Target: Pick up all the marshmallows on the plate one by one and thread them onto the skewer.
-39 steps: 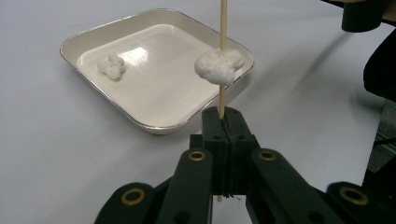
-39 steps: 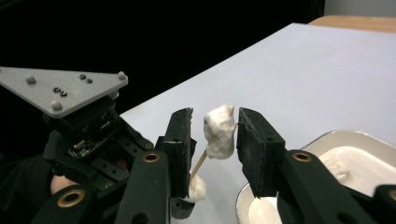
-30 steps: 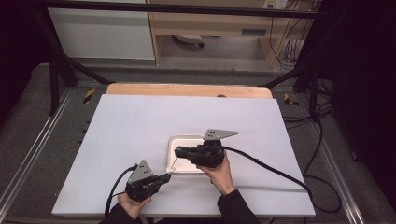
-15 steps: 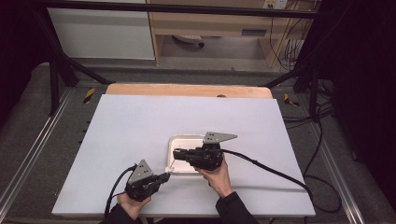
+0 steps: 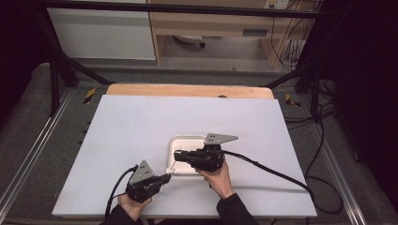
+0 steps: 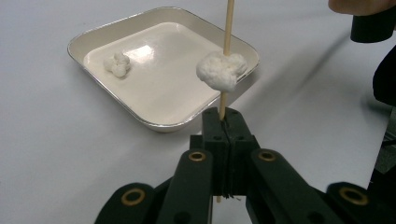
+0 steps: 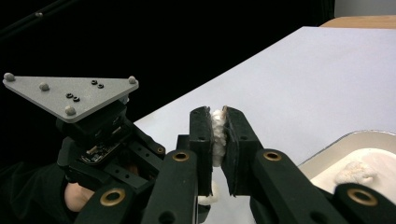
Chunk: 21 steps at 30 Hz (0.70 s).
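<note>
The left gripper [image 6: 223, 122] is clenching a wooden skewer [image 6: 227, 28] already carrying one white piece [image 6: 220, 70]; the right gripper [image 7: 218, 115] is squeezing another white lump [image 7: 217, 135] between its jaws, so line it squarely over the tip before pushing

I see a thin wooden stick [image 6: 227, 28] through a fluffy white lump [image 6: 220, 70], a glossy cream tray [image 6: 116, 24] with shiny rim, and a matt white table [image 5: 141, 122].
</note>
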### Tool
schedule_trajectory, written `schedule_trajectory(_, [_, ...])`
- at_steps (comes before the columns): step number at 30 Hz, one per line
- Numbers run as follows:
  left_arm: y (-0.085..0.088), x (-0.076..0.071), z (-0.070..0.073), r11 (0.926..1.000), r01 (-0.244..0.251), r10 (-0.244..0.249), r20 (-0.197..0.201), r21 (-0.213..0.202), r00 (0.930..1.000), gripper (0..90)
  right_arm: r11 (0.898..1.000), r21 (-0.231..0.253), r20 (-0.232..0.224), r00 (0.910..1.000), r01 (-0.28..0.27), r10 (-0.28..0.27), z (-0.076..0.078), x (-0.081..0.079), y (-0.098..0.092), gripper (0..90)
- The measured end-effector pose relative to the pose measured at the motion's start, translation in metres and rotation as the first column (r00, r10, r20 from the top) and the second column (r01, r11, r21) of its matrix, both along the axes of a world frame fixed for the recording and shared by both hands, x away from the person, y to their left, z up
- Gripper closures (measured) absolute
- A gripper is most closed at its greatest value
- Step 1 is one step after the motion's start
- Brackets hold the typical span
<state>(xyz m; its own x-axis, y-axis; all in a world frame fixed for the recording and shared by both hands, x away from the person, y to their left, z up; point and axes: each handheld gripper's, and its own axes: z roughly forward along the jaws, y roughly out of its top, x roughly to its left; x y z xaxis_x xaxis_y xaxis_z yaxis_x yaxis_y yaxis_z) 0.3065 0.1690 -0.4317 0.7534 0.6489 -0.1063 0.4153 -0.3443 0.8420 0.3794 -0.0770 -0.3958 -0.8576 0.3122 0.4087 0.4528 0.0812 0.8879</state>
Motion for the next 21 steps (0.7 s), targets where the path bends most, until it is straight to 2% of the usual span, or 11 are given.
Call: schedule_trajectory(21, [0.0000,0.0001,0.0003,1.0000,-0.001,0.001,-0.001,0.007,1.0000,89.0,1.000,-0.001,-0.003,1.0000,-0.003,0.003,-0.0039,-0.0010,0.0023,83.6])
